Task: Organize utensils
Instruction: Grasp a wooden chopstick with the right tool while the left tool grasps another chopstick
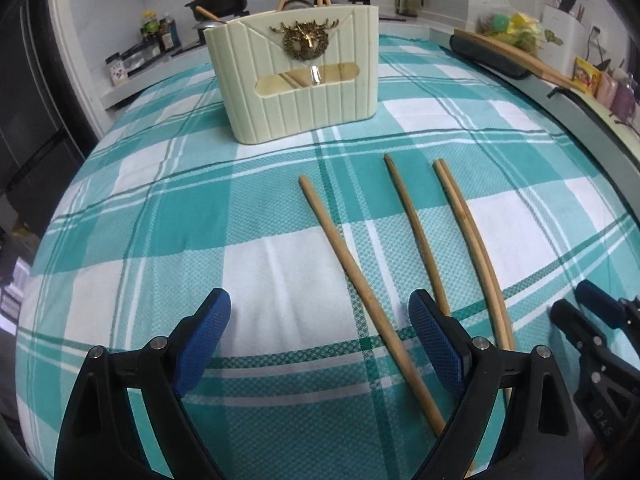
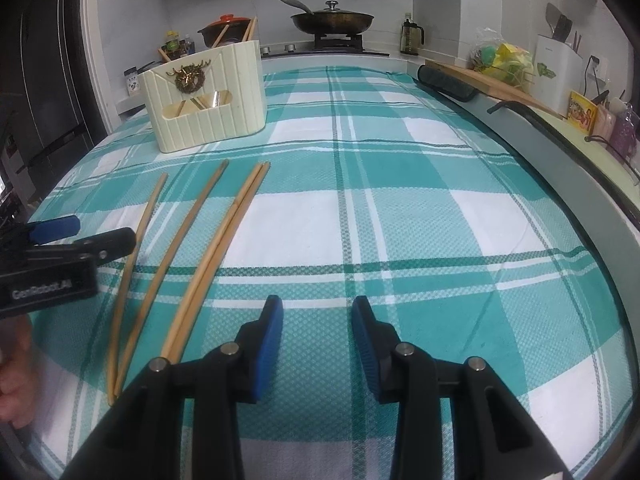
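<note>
Four wooden chopsticks lie loose on the teal plaid cloth of the bench [image 1: 180, 208], all pointing roughly away from the cameras toward the cream utensil holder [image 1: 296, 76] standing upright further back. Leftmost is a single chopstick [image 1: 360, 292], next to it a second single chopstick [image 1: 416, 232], and on the right a touching pair of chopsticks [image 1: 476, 248], lying side by side.

The left claw [image 1: 320, 344] is spread wide with nothing between its blue pads, and it sits right over the near end of the leftmost stick: that stick runs up between the two fingers, close to the right-hand pad. Its long axis follows the claw's pointing line rather than crossing the gap, so my read is the pads can close across its width without much turning. The left claw looks clearly nearer to it.

The right claw [image 2: 318, 344] stands partly apart, empty, over bare cloth; the pair [image 2: 216, 264] lies just to its left, and the two singles further left still, converging at their near ends.

The left wrist view shows the holder front-on, with its brass deer emblem, its window showing sticks already inside, and more stick ends poking above the rim. The right wrist view shows the left claw [image 2: 80, 236] from the side, and part of a hand [image 2: 16, 372] at the picture's edge.
</note>
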A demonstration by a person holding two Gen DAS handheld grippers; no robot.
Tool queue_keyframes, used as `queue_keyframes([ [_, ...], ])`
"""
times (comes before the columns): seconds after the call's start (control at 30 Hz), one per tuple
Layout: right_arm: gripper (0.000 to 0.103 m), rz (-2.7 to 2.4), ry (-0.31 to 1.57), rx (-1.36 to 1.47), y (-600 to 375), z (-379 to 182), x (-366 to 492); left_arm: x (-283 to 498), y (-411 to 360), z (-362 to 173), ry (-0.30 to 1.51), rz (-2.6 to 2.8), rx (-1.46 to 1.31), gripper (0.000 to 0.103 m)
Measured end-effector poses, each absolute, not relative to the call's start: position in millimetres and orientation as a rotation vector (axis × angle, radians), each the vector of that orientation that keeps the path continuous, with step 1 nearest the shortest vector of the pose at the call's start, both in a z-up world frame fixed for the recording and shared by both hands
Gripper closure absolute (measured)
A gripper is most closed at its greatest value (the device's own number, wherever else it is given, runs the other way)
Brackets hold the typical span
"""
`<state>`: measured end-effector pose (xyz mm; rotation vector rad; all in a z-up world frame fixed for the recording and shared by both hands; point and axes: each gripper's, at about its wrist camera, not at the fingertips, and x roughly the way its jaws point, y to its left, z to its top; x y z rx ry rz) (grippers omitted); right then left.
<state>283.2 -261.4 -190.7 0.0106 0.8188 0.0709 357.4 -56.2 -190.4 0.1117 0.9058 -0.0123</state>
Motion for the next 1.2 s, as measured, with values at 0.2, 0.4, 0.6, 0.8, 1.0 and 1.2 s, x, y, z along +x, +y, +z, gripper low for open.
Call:
queue_keyframes([
  [0.2,0.066,0.114,0.8,0.045,-264.0,-187.9,280.7,355.6,-38.6,-200.1,0.92,0.012,0.062,0.006],
  [0.4,0.064,0.261,0.843,0.144,-247.4,-181.7,291.9,350.6,-21.2,-203.1,0.932,0.017,-0.016,0.005],
  [0.6,0.068,0.207,0.915,0.093,-227.9,-186.4,312.2,348.4,-18.9,-203.4,0.929,0.018,-0.026,0.005],
  [0.8,0.068,0.188,0.932,0.014,-219.4,-185.1,318.2,349.1,-20.1,-203.6,0.932,0.023,-0.018,0.005],
  [1.0,0.067,0.173,0.913,-0.112,-198.6,-188.1,319.2,351.0,-21.6,-203.0,0.94,0.023,-0.005,0.004],
  [1.2,0.096,0.107,0.891,-0.057,-220.0,-187.1,314.3,338.8,-40.1,-195.4,0.891,-0.073,0.059,0.064],
])
